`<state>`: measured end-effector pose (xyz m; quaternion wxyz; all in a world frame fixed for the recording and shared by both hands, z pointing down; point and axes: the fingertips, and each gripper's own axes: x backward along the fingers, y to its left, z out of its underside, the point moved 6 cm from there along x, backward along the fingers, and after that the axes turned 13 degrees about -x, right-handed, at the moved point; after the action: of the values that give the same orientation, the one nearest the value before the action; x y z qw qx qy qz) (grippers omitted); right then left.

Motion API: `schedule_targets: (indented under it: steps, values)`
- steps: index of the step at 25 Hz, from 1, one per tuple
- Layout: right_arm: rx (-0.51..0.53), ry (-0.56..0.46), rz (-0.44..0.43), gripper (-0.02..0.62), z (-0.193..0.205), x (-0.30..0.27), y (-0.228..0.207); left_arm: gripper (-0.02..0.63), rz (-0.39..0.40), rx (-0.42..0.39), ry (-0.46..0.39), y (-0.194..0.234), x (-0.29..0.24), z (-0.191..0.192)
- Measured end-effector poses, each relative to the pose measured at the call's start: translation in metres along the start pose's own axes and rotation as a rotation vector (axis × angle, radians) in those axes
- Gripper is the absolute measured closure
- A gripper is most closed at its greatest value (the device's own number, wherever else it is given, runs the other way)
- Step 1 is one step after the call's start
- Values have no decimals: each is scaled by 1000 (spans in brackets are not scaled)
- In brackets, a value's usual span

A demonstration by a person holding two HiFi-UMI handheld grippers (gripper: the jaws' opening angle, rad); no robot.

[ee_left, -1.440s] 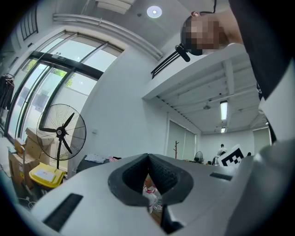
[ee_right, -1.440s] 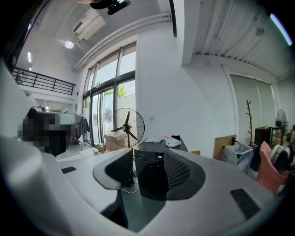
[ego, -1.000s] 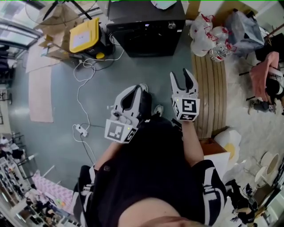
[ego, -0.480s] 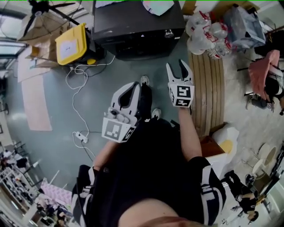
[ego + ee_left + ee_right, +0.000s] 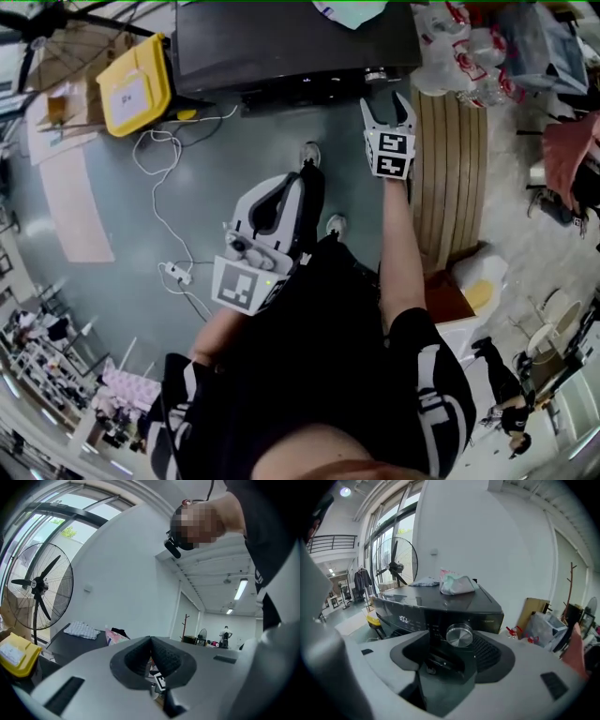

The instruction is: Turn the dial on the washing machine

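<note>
Dial (image 5: pixel 459 635): on washing machine (image 5: pixel 281 47) front, right end.
Cloth (image 5: pixel 457 583): on the machine's top.
Box (image 5: pixel 136 89): left of machine.
Bags (image 5: pixel 459 56): right of machine.

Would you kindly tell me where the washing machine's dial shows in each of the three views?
Head view: dial near the top, just ahead of the right gripper.
Left gripper view: not in it.
Right gripper view: centre, framed by the jaws.
Shared landmark: the standing fan.

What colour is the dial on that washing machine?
Silver, like brushed metal; the dial shows best in the right gripper view.
</note>
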<state>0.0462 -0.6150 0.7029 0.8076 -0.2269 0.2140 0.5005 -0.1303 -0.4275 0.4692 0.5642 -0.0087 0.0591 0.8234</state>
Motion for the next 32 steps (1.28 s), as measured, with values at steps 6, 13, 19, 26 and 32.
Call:
schedule_targets:
  steps: [6,13,19,26,32]
  values:
    - [57,53,38,287,16,-72,-21,586,-13,16,26,20,-20,28]
    - [12,26,30,296,17,-87,-24,586,-39,23,35,37,-24,33]
    - [-489,28,-200,302,23,-89,-44,586,-42,38,36,33,-24,35]
    - [-374,22,-133,268,22,-71,-35,586,-35,25,18,20,-4,26]
    - [-371,38,-156,290,22,43,-11,586,-54,-28,-59,-29,58,-18]
